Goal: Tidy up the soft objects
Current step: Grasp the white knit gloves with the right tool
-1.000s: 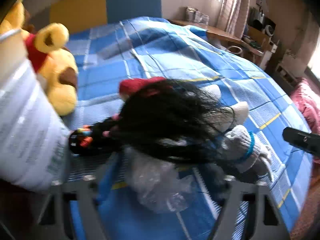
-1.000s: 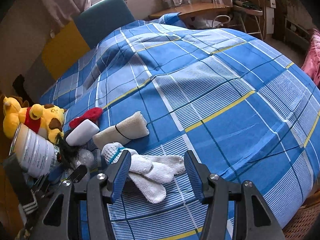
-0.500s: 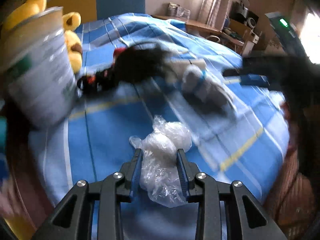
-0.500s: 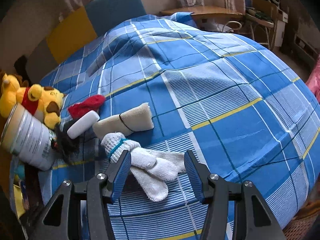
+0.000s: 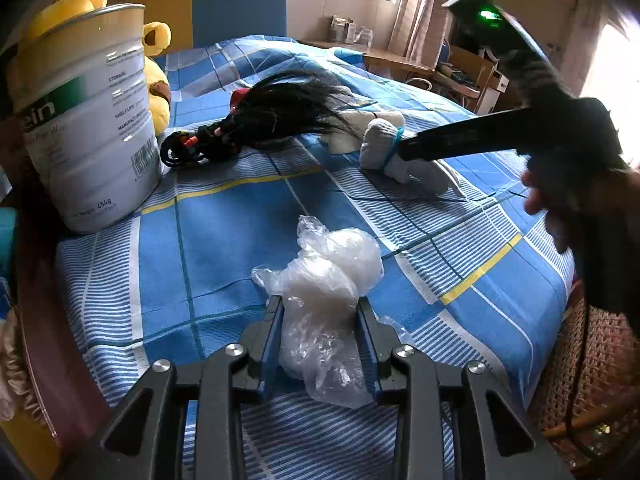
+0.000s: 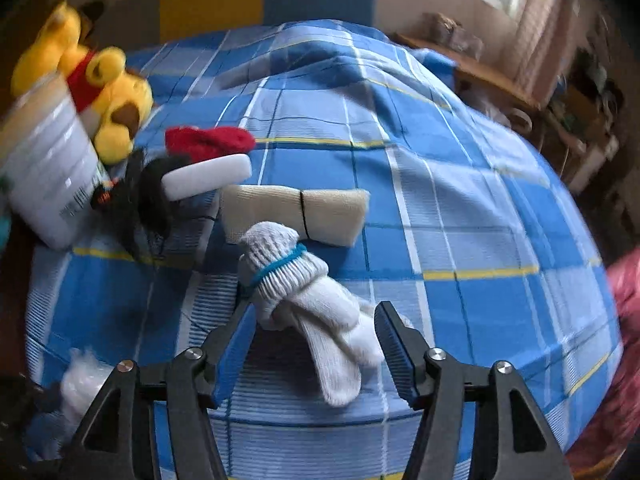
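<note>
My left claw (image 5: pixel 320 324) pinches the crumpled plastic bag (image 5: pixel 324 280) near the bed's (image 5: pixel 224 232) edge, right claw (image 6: pixel 314 332) opening around white gloves (image 6: pixel 312 300), tin (image 5: pixel 88 120) at ten o'clock reading perhaps "454g".

The right-wrist view was smeared by motion: the white tin (image 6: pixel 48 184) at its left edge was blurred, its label unreadable, and part of it cut off. The plastic bag (image 6: pixel 82 384) showed there only as a pale blur in the lower left corner. In the left-wrist view, the black hairpiece (image 5: pixel 280 116) hid most of the red item (image 5: pixel 239 95) behind it. The tin (image 5: pixel 86 120) covered much of the yellow plush toy (image 5: pixel 154 76). The person's hand (image 5: pixel 560 200) was blurred at the right edge.
</note>
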`<action>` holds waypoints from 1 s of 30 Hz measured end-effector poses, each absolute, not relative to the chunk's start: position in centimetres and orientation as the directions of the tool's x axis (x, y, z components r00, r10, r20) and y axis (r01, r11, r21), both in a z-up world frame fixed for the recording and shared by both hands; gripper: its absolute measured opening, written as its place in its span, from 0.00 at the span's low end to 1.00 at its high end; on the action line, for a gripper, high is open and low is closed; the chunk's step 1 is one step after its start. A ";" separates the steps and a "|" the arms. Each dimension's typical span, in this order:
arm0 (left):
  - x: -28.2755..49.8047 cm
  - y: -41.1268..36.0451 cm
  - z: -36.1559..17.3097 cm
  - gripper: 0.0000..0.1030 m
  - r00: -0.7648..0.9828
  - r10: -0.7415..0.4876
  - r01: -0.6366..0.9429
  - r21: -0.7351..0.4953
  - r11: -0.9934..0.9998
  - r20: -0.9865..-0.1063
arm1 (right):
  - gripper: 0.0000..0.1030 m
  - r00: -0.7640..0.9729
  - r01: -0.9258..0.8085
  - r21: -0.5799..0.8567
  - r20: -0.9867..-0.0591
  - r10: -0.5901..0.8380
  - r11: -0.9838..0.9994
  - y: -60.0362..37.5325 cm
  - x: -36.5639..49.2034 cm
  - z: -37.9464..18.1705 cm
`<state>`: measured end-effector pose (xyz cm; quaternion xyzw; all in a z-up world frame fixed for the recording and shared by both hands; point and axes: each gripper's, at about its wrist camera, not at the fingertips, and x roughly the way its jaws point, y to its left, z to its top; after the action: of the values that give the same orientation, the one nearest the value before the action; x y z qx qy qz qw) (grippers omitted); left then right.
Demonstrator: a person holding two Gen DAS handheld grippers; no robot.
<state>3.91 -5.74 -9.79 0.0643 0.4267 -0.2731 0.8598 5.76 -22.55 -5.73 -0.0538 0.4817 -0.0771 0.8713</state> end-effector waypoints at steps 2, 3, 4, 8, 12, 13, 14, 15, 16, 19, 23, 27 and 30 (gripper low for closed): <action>3.8 -5.7 -9.8 0.35 0.490 -0.415 0.523 -0.123 0.844 -0.766 | 0.66 0.520 0.037 -0.195 -0.834 -0.185 0.980 -22.1 6.8 -6.3; 3.8 -5.7 -9.8 0.35 0.493 -0.414 0.522 -0.121 0.844 -0.765 | 0.66 0.510 0.025 -0.198 -0.841 -0.183 0.980 -22.0 7.3 -6.7; 3.7 -5.7 -9.9 0.35 0.496 -0.413 0.521 -0.118 0.845 -0.763 | 0.66 0.494 0.019 -0.199 -0.850 -0.182 0.980 -22.0 7.7 -7.3; 3.6 -5.7 -10.0 0.36 0.508 -0.410 0.517 -0.112 0.848 -0.758 | 0.47 0.456 0.051 -0.116 -0.881 -0.126 0.992 -23.2 8.4 -8.9; 3.3 -5.9 -10.2 0.38 0.534 -0.387 0.509 -0.080 0.857 -0.752 | 0.43 0.455 0.054 -0.104 -0.883 -0.117 0.993 -23.6 8.1 -9.1; 3.3 -5.9 -10.2 0.39 0.537 -0.384 0.506 -0.077 0.859 -0.751 | 0.43 0.456 0.060 -0.093 -0.883 -0.110 0.994 -23.7 8.1 -9.2; 3.2 -6.0 -10.3 0.39 0.541 -0.380 0.504 -0.073 0.860 -0.750 | 0.44 0.455 0.067 -0.077 -0.885 -0.099 0.995 -23.9 8.3 -9.2; 3.2 -6.0 -10.3 0.39 0.544 -0.378 0.504 -0.069 0.861 -0.749 | 0.44 0.454 0.068 -0.072 -0.886 -0.095 0.995 -24.0 8.3 -9.2; 3.1 -6.0 -10.3 0.39 0.545 -0.376 0.505 -0.064 0.861 -0.749 | 0.44 0.455 0.069 -0.069 -0.885 -0.093 0.995 -24.1 8.3 -9.3; 3.0 -6.1 -10.3 0.39 0.559 -0.355 0.498 -0.038 0.866 -0.749 | 0.46 0.461 0.070 -0.069 -0.883 -0.093 0.995 -24.0 8.3 -9.4; 2.8 -6.2 -9.8 0.33 0.559 -0.338 0.483 -0.033 0.875 -0.758 | 0.46 0.470 0.048 -0.105 -0.875 -0.115 0.993 -23.3 8.1 -9.3; 2.7 -5.6 -9.2 0.31 0.541 -0.342 0.471 -0.061 0.880 -0.769 | 0.45 0.484 0.023 -0.145 -0.864 -0.138 0.989 -22.7 7.9 -9.4; 2.2 -5.2 -7.8 0.31 0.556 -0.348 0.468 -0.061 0.882 -0.755 | 0.45 0.484 0.024 -0.147 -0.864 -0.140 0.989 -22.6 7.9 -9.4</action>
<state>2.18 -5.19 -7.84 0.0734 0.4102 -0.2320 0.8789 7.86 -22.64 -9.37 -0.0575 0.5057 -0.0475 0.8595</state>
